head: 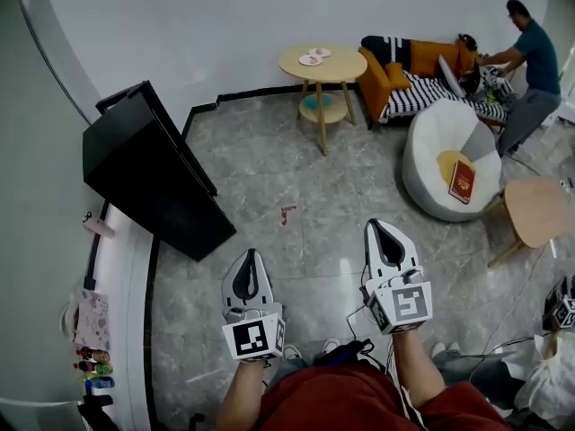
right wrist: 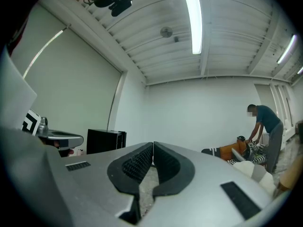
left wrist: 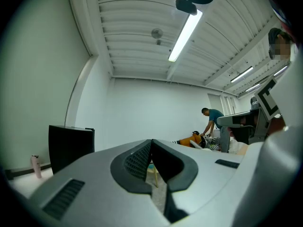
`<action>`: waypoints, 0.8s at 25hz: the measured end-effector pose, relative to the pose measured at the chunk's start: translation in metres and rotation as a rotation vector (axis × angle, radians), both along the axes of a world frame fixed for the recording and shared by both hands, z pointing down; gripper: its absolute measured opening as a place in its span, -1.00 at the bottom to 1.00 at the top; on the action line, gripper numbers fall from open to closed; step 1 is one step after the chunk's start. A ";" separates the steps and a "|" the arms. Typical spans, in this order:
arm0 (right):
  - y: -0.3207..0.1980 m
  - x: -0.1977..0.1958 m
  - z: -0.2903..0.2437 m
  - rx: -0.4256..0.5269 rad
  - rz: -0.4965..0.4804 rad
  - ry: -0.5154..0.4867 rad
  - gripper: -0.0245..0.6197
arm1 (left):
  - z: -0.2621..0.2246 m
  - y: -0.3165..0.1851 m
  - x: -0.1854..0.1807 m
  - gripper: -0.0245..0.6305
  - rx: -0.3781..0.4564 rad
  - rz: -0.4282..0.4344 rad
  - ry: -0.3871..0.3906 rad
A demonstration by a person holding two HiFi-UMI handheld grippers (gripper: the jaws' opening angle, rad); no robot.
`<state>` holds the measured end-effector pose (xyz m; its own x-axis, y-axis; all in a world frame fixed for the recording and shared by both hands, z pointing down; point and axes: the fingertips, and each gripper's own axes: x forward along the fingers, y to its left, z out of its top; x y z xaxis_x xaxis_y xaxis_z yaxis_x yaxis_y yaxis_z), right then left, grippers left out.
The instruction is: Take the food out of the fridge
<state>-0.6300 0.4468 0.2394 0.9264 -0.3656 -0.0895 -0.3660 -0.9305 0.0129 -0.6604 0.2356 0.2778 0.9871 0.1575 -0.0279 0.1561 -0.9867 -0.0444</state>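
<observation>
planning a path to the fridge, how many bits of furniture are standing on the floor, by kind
wooden tables: 2 (round one, one at the right edge)
black fridge: 1
orange sofa: 1
white beanbag: 1
total: 5
</observation>
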 end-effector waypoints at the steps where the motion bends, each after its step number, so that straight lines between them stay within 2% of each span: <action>1: 0.005 -0.001 0.002 -0.003 0.000 -0.008 -0.85 | 0.001 0.005 -0.001 -0.88 -0.001 0.002 0.000; 4: 0.021 -0.004 0.007 -0.018 -0.001 -0.031 -0.85 | 0.003 0.022 -0.002 -0.88 0.000 0.005 0.000; 7: 0.030 -0.002 0.003 -0.003 -0.004 0.003 -0.85 | 0.004 0.033 0.000 -0.88 0.003 0.000 0.002; 12: 0.042 0.003 0.006 -0.009 -0.019 0.000 -0.85 | 0.002 0.041 0.002 -0.88 0.010 -0.027 0.005; 20: 0.030 0.023 0.005 0.001 -0.044 -0.007 -0.85 | 0.000 0.037 0.021 -0.88 0.016 -0.042 0.011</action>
